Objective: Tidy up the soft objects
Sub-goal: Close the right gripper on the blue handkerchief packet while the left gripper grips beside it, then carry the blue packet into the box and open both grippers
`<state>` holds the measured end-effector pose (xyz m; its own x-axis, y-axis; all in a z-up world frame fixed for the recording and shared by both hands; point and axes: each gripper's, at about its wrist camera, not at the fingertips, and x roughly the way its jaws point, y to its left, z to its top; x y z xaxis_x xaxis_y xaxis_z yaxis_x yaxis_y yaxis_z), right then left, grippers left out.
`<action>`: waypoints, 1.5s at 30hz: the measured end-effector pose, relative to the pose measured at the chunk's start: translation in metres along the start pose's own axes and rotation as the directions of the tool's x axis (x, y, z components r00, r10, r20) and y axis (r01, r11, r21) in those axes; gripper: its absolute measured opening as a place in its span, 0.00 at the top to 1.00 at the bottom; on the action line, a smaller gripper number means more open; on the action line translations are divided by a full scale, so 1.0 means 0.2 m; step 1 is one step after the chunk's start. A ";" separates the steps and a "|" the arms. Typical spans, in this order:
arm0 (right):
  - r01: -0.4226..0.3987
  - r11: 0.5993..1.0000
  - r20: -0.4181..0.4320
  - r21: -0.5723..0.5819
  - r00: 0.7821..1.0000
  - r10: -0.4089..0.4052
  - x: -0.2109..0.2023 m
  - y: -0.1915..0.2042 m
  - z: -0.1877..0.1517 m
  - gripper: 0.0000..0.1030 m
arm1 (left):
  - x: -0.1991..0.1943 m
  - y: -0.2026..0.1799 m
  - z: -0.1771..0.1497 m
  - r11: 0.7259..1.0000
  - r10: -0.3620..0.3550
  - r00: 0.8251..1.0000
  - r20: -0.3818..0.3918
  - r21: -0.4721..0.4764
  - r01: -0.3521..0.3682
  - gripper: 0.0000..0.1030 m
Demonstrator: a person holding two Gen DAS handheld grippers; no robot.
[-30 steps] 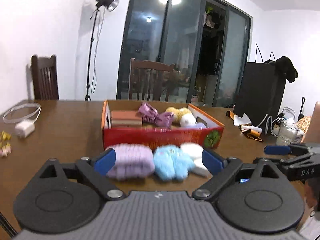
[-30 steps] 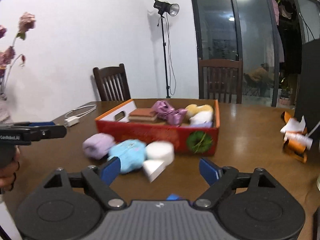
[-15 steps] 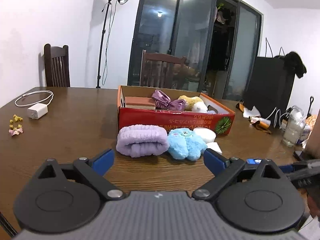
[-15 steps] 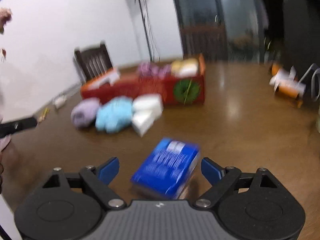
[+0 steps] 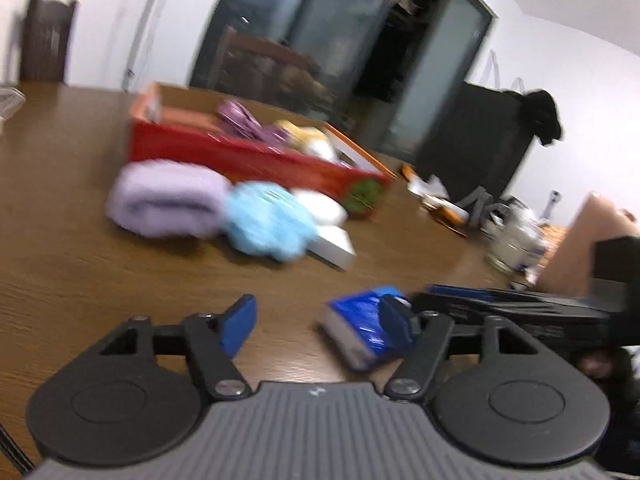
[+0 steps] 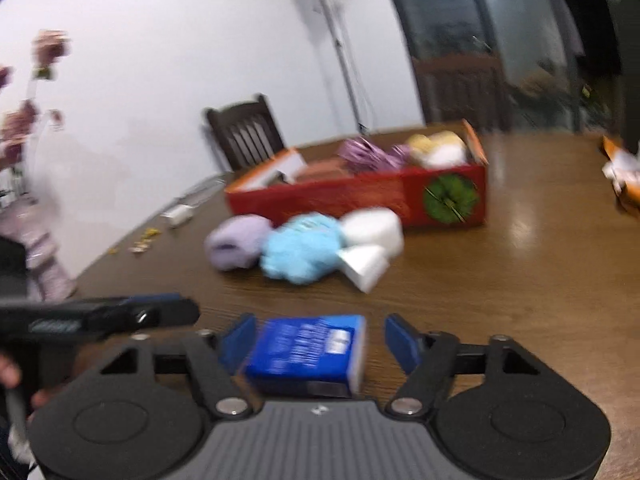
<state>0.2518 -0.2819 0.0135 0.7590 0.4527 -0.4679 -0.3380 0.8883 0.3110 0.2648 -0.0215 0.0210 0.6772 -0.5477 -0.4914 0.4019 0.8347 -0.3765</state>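
The right claw (image 6: pixel 320 342) is spread wide with a blue tissue pack (image 6: pixel 306 354) lying on the wooden bench (image 6: pixel 500 300) between its blue fingertips (image 6: pixel 401 343). The pack sits close to the left fingertip and clear of the right one; blur hides whether the left one touches it.

In the left wrist view the left claw (image 5: pixel 318 324) is also wide and holds nothing, and the same tissue pack (image 5: pixel 360 330) lies just beyond its right fingertip (image 5: pixel 396 328), partly covered by it. The right claw (image 5: pixel 500 306) reaches in from the right edge of that view, just past the pack.

Farther along the bench, a rolled lilac towel (image 6: pixel 236 242), a light blue plush toy (image 6: pixel 302 252), a white round pad (image 6: pixel 374 226) and a white wedge-shaped block (image 6: pixel 364 266) lie bunched together against the front wall of a red cardboard box (image 6: pixel 360 196). Inside the box are a purple scrunchie (image 6: pixel 366 154), a yellow plush (image 6: pixel 436 142), a white soft item beside it and a brown flat block (image 6: pixel 324 170).

A white charger with cable (image 6: pixel 180 212) rests near the bench's far left edge, and orange and white wrappers (image 6: pixel 622 172) lie toward its right edge. Both views are motion-blurred.
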 end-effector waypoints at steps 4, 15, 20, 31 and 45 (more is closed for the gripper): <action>-0.015 0.998 -0.032 0.058 0.999 0.017 0.06 -0.03 -0.03 0.70 | 0.09 -0.06 -0.01 0.998 -0.056 0.997 -0.057 -0.009 0.056 0.66; -0.054 0.993 -0.066 0.103 0.996 0.061 0.05 -0.02 -0.04 0.72 | 0.12 -0.01 -0.03 0.996 -0.071 0.991 -0.110 -0.067 0.064 0.66; -0.056 0.989 -0.046 0.138 0.997 0.063 0.07 -0.03 0.03 0.81 | 0.11 -0.01 0.08 0.994 -0.051 0.996 -0.076 -0.104 0.043 0.69; -0.019 0.998 -0.017 0.067 1.000 0.020 0.60 -0.12 0.94 0.81 | 0.72 0.26 1.05 0.994 0.010 0.993 -0.115 -0.108 -0.022 0.69; 0.208 0.977 -0.208 0.043 0.959 -0.195 1.23 -0.40 1.07 0.84 | 1.30 0.42 1.05 0.981 0.090 0.957 -0.276 -0.142 -0.133 0.76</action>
<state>0.5842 -0.2594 0.0500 0.6778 0.2772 -0.6810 -0.1483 0.9587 0.2426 0.6038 -0.0823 0.0274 0.5141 -0.4653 -0.7206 0.2166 0.8833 -0.4158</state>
